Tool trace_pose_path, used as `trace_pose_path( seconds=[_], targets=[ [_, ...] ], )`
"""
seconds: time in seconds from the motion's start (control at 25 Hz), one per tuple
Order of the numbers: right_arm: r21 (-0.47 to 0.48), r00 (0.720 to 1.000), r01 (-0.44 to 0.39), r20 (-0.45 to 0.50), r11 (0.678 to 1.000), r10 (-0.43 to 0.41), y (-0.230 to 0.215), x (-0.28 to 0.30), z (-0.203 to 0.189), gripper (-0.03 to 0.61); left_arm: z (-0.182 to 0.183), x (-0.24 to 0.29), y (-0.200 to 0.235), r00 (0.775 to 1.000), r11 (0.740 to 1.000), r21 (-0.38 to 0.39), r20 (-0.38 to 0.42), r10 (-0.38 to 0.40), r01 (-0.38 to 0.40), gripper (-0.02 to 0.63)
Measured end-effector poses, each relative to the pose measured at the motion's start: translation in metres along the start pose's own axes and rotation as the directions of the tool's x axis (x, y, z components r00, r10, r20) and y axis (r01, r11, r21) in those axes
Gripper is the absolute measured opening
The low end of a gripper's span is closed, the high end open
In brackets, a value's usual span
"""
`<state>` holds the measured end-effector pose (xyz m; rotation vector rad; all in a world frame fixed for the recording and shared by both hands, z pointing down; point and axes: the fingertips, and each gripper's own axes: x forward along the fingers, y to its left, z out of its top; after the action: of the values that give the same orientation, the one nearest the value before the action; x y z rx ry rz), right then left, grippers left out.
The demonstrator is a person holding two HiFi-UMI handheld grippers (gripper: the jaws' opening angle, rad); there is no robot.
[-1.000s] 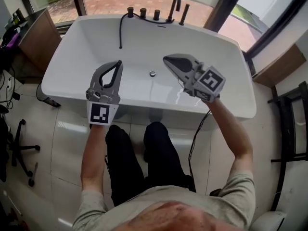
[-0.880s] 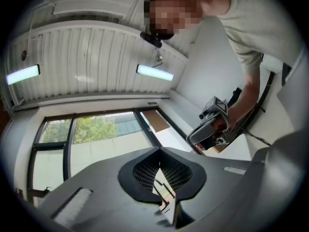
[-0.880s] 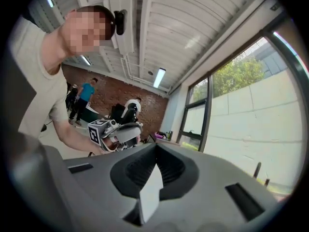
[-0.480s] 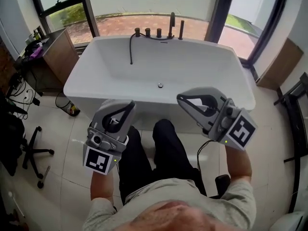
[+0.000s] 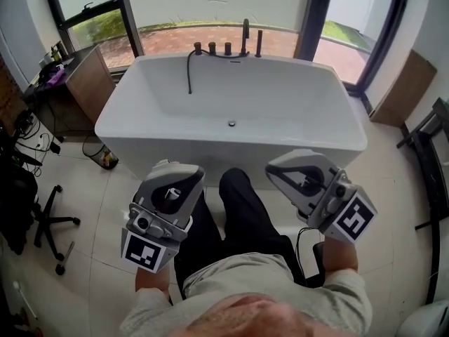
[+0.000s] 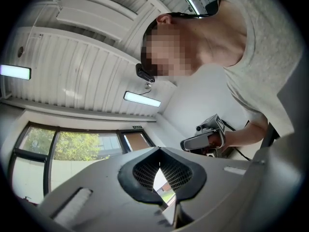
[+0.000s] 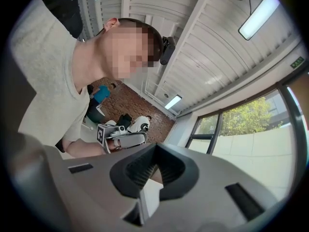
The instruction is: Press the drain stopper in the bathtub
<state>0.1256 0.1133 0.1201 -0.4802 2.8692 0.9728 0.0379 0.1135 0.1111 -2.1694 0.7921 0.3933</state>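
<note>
White bathtub [image 5: 337,142] sits under the window [image 5: 210,5], w/ the small round drain stopper [image 5: 231,123] mid-floor of the tub & nothing touching it. Both tools are held low on the near side of the tub, either side of the person's dark-trousered legs [image 5: 238,216], well apart from the stopper. Left gripper [image 5: 188,174]: jaws pinched together at the tips, nothing between them (its own view looks up at ceiling & window). Right gripper [image 5: 275,168]: same, tips meeting, empty. Black taps [image 5: 228,48] & a black hose [image 5: 189,76] at the tub's far rim.
</note>
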Motion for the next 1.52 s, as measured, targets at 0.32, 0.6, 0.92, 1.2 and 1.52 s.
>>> trace_pose_path(
  seconds=[0.32,0.6,0.92,1.2,1.52],
  targets=[
    [-0.009,0.999,0.021,-0.030,1.000,-0.021,-0.006,0.003,-0.007,0.000,-0.012,-0.002,0.009,0.999,0.999,-0.026,-0.031,0.019,-0.020,0.009],
    [0.024,0.999,0.025,-0.032,0.999,-0.025,-0.007,0.001,-0.019,0.000,-0.020,-0.002,0.010,0.998,0.999,-0.043,-0.051,0.031,-0.033,0.009],
    [0.030,0.999,0.020,-0.048,0.999,-0.018,-0.007,-0.002,-0.027,0.000,-0.031,0.002,0.004,0.998,0.998,-0.059,-0.068,0.017,-0.021,0.009],
    [0.037,0.998,0.025,-0.059,0.999,-0.022,-0.008,-0.005,-0.034,0.000,-0.036,0.004,0.001,0.997,0.998,-0.068,-0.073,0.012,-0.017,0.009],
    [0.038,0.998,0.023,-0.065,0.999,-0.021,-0.007,-0.004,-0.039,0.000,-0.039,0.004,0.000,0.997,0.997,-0.071,-0.076,0.010,-0.016,0.009]
  ],
)
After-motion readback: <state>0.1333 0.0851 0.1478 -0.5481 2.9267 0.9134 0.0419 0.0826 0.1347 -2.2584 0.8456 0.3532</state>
